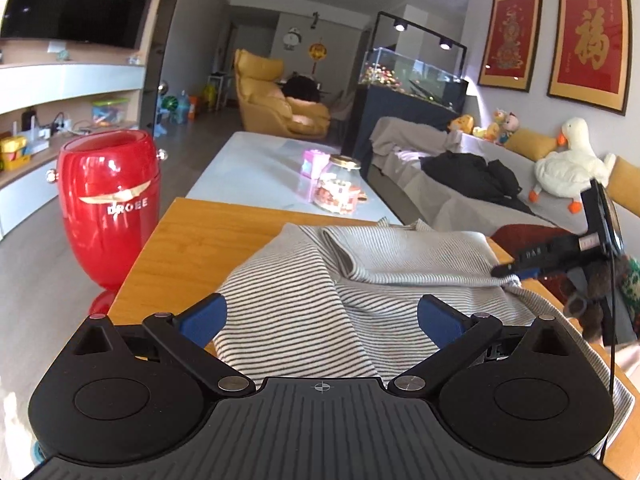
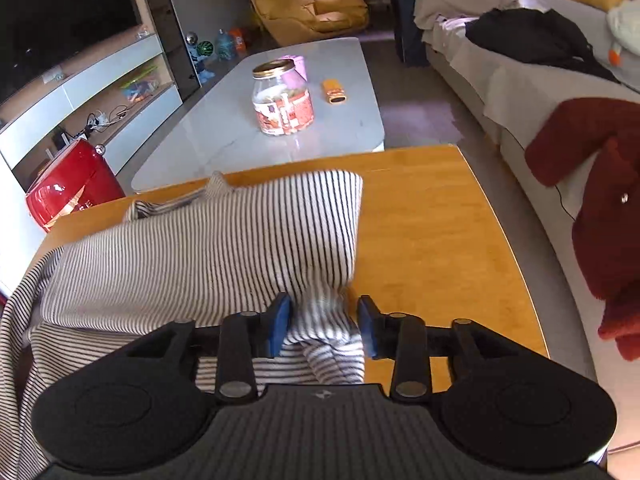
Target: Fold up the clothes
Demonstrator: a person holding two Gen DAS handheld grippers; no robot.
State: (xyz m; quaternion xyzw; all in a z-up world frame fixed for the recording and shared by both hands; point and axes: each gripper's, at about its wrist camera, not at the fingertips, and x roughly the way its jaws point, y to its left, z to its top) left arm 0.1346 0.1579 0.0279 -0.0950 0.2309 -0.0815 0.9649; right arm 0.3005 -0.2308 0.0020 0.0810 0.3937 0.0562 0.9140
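Note:
A grey-and-white striped garment [image 1: 360, 280] lies partly folded on a wooden table [image 1: 192, 232]. My left gripper [image 1: 320, 312] is wide open, its blue pads on either side of the cloth near the table's front edge. The right gripper shows in the left wrist view [image 1: 516, 269] at the garment's right edge. In the right wrist view the striped garment [image 2: 200, 248] covers the left of the wooden table [image 2: 440, 240]. My right gripper [image 2: 325, 320] is partly open with a bunched fold of the cloth between its blue pads [image 2: 280, 322], not squeezed.
A red barrel-shaped bin [image 1: 106, 208] stands on the floor left of the table. A white coffee table [image 2: 240, 128] beyond holds a glass jar [image 2: 282, 98]. A sofa [image 2: 520, 80] with a black garment and a dark red garment [image 2: 592, 184] is on the right.

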